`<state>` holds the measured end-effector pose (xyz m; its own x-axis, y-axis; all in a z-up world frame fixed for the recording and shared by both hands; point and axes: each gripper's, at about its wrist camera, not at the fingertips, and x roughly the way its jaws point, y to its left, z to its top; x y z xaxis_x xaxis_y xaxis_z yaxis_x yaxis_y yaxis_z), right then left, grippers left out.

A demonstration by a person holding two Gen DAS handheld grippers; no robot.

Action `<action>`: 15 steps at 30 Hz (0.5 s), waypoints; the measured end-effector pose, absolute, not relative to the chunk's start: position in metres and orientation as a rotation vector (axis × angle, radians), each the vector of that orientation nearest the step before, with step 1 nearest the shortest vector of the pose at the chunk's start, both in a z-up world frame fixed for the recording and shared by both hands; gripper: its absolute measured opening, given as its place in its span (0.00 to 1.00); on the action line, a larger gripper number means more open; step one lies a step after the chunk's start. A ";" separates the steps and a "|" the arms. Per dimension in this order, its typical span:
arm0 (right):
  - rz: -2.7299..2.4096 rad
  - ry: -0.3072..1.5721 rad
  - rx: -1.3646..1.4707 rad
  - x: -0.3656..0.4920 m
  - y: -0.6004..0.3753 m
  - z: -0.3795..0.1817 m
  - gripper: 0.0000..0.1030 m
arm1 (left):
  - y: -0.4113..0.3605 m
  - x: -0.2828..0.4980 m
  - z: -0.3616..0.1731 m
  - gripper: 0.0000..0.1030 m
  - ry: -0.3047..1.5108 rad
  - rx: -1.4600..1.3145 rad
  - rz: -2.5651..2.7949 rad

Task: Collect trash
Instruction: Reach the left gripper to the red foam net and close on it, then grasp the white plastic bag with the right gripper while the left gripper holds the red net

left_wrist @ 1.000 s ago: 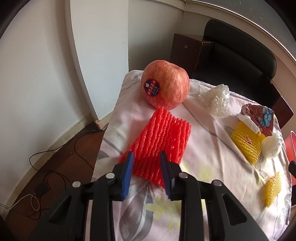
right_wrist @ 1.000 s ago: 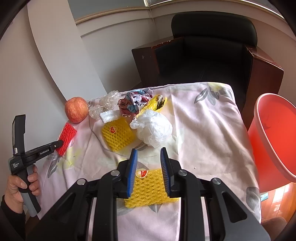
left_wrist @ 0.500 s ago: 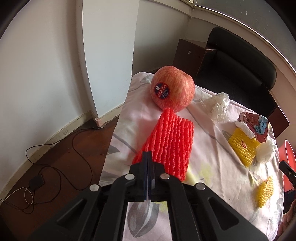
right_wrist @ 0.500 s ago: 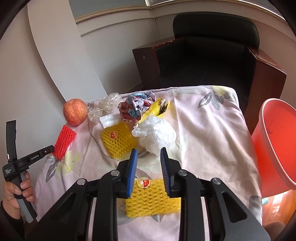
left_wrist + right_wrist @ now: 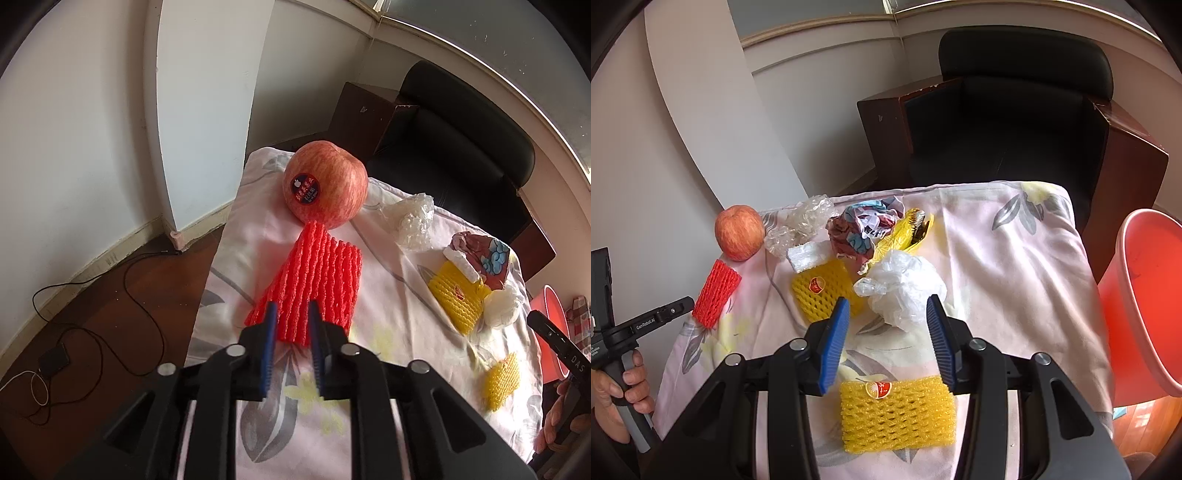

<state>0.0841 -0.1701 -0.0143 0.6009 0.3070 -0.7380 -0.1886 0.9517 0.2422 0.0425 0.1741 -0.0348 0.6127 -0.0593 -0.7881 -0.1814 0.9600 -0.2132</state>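
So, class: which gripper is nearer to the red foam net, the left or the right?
Left. The left gripper is right at the red foam net, jaws opening around its near edge. The right gripper is far across the table, above a yellow foam net.

You are working in a lived-in room of a home. The desk (image 5: 1015, 258) in front of you is draped with a pale pink cloth printed with grey leaves and yellow flowers. Behind it stands a black padded armchair with dark wooden sides (image 5: 1027, 110). White plaster walls (image 5: 74, 147) meet a dark wooden plank floor (image 5: 110, 295), where a thin black cable (image 5: 92, 288) trails loosely.
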 end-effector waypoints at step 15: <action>0.277 0.920 0.119 0.105 -0.169 -0.022 0.43 | 0.167 0.058 -0.055 0.06 0.926 -0.166 0.117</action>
<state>0.1051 -0.1694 -0.0223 0.5734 0.2861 -0.7677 -0.1852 0.9581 0.2187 0.0583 0.1669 -0.0548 0.5963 0.0291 -0.8022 -0.1719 0.9808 -0.0921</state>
